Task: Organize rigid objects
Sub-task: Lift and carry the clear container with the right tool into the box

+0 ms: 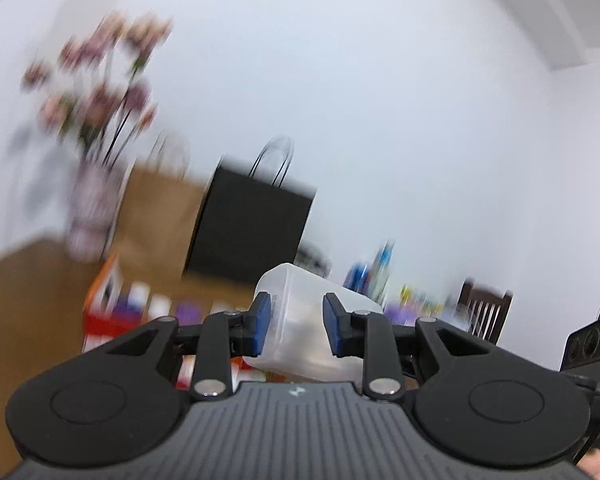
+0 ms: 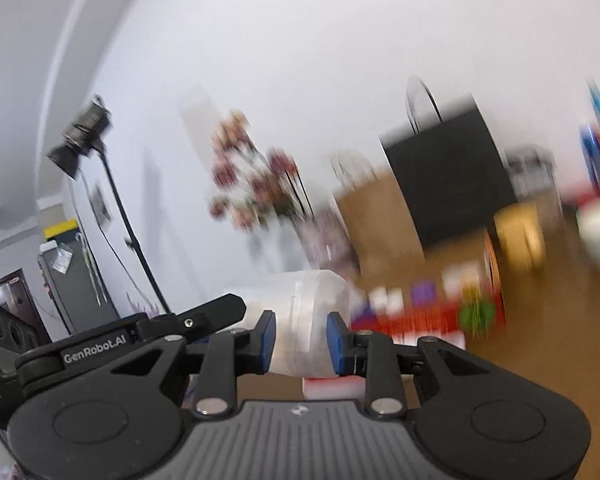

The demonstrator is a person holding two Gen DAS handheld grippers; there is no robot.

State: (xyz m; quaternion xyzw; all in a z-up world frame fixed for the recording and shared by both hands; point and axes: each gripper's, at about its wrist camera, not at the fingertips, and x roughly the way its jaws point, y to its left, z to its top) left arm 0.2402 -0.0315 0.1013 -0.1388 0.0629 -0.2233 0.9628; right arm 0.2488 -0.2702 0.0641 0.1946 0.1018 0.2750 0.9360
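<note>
1. Both tools are clamped on one translucent plastic container [image 1: 300, 320]: the left tool [image 1: 297, 325] pinches one side of it and the right tool [image 2: 301, 338] another, blue pads pressed against its walls.
2. The container sits up off the bench [image 1: 28, 300], tilted, over the red box [image 1: 104, 322] of small items. This reads as the carry step.
3. Next comes choosing a spot and lowering it level, both hands together.
4. Watch the black bag [image 1: 250, 224], brown bag [image 1: 160, 216] and flower vase [image 1: 90, 216] behind; open bench lies nearer the left edge.

Wooden table [image 1: 28, 300] under bags [image 1: 248, 224], boxes [image 1: 112, 304].
</note>
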